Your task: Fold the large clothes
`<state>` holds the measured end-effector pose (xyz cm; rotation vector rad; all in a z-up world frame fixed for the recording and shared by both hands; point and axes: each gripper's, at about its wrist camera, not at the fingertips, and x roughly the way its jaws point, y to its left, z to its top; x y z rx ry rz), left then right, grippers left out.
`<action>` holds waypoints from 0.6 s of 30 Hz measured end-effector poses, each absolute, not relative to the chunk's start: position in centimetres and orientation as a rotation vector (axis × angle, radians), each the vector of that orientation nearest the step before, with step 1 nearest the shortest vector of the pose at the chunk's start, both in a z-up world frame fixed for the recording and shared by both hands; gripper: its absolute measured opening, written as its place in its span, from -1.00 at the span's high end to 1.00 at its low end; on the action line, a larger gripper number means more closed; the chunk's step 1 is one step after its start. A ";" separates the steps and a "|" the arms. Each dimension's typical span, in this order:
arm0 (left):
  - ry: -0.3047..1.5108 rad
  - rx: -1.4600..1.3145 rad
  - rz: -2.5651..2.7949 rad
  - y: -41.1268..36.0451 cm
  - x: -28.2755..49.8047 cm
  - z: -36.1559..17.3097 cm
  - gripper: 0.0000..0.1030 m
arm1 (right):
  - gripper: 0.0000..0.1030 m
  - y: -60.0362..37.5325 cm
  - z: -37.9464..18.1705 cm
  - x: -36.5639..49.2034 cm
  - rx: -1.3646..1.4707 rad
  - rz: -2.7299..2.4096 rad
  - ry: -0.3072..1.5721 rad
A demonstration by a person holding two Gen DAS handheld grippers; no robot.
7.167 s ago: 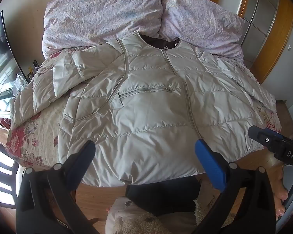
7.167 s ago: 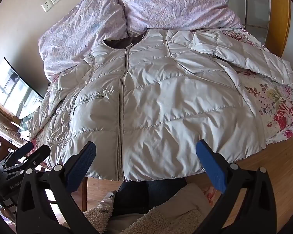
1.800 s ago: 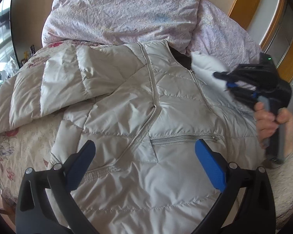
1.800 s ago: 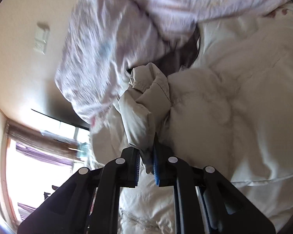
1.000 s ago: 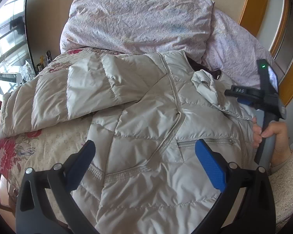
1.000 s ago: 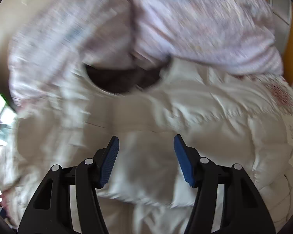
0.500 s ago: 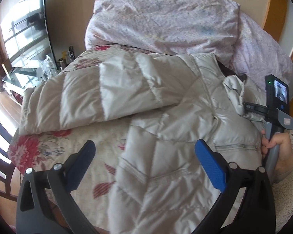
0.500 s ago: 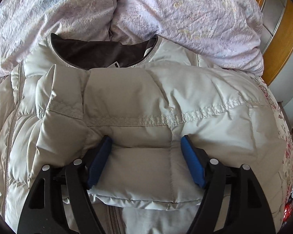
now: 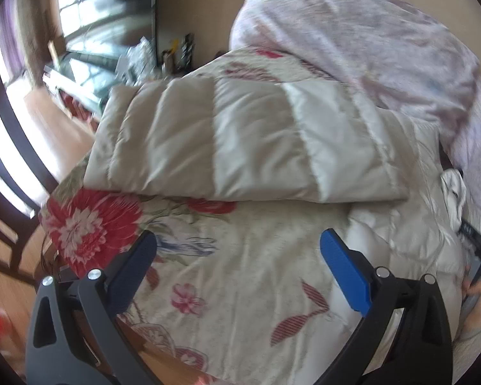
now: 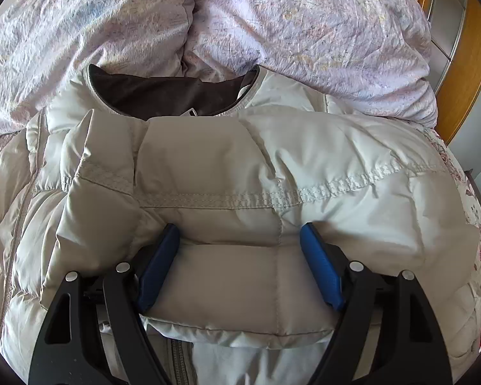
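my right hand-held gripper (image 10: 237, 266) is opening: its blue pads now sit either side of the puffy sleeve (image 10: 240, 192) without squeezing it, where a moment ago they pinched the cuff. the sleeve lies folded across the chest of the jacket (image 10: 32, 224), just below the brown-lined collar (image 10: 163, 96), so i judge the first fold done. meanwhile my left hand-held gripper (image 9: 237, 266) has swung off the jacket body and hangs wide open and empty over the floral bedspread (image 9: 240, 288), near the other sleeve (image 9: 240, 141), which is stretched out flat toward the bed's edge. that one looks next. the pillows (image 10: 272, 25) crowd the collar end, and the bed's edge lies close to that cuff.
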<state>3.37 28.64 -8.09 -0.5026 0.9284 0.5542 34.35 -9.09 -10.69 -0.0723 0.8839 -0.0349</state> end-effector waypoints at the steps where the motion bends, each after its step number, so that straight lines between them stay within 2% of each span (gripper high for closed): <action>1: 0.927 -0.544 0.554 29.4 3.2 -8.3 -0.96 | -0.55 -9.1 -10.7 34.3 -0.069 -0.032 0.883; 5: 0.891 -0.664 0.581 31.9 3.0 -8.6 -0.82 | -0.55 -9.3 -10.7 34.3 -0.057 -0.026 0.878; 10: 0.867 -0.800 0.629 34.5 2.9 -9.5 -0.80 | -0.55 -9.4 -10.7 34.3 -0.046 -0.021 0.874; 11: 0.865 -0.824 0.633 35.0 2.9 -9.7 -0.75 | -0.55 -9.4 -10.7 34.3 -0.044 -0.021 0.873; 12: 0.862 -0.866 0.632 35.6 2.8 -10.2 -0.60 | -0.55 -9.4 -10.7 34.3 -0.042 -0.022 0.873; 14: 0.841 -0.916 0.636 36.3 2.5 -10.6 -0.52 | -0.55 -9.4 -10.6 34.3 -0.040 -0.021 0.872; 18: 0.781 -1.017 0.651 37.8 1.7 -10.8 -0.25 | -0.55 -9.5 -10.6 34.3 -0.037 -0.019 0.871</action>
